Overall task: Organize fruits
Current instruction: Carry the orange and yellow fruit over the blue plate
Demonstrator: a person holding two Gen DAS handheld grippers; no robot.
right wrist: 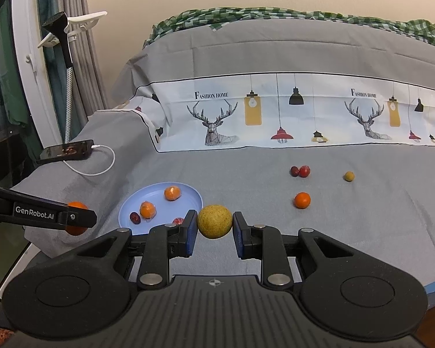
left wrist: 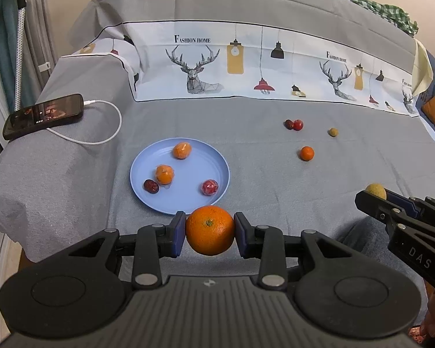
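Note:
My left gripper [left wrist: 209, 230] is shut on an orange [left wrist: 210, 229], held just above the near rim of the blue plate [left wrist: 188, 171]. My right gripper [right wrist: 214, 225] is shut on a yellow-green round fruit [right wrist: 214, 221]; in the left wrist view that fruit [left wrist: 375, 190] shows at the right edge. On the plate lie two wrapped oranges [left wrist: 182, 150] [left wrist: 164, 174], a dark red date [left wrist: 151, 186] and a wrapped red fruit [left wrist: 209, 187]. Loose on the grey bedsheet are a small orange [left wrist: 306, 153], two red fruits [left wrist: 294, 124] and a small yellow-green fruit [left wrist: 333, 132].
A phone [left wrist: 43, 115] with a white charging cable [left wrist: 107, 133] rests on a raised grey cushion at the left. A folded deer-print sheet [left wrist: 246, 63] lies across the back. The bed's edge drops off at the left, beside curtains and a stand [left wrist: 20, 43].

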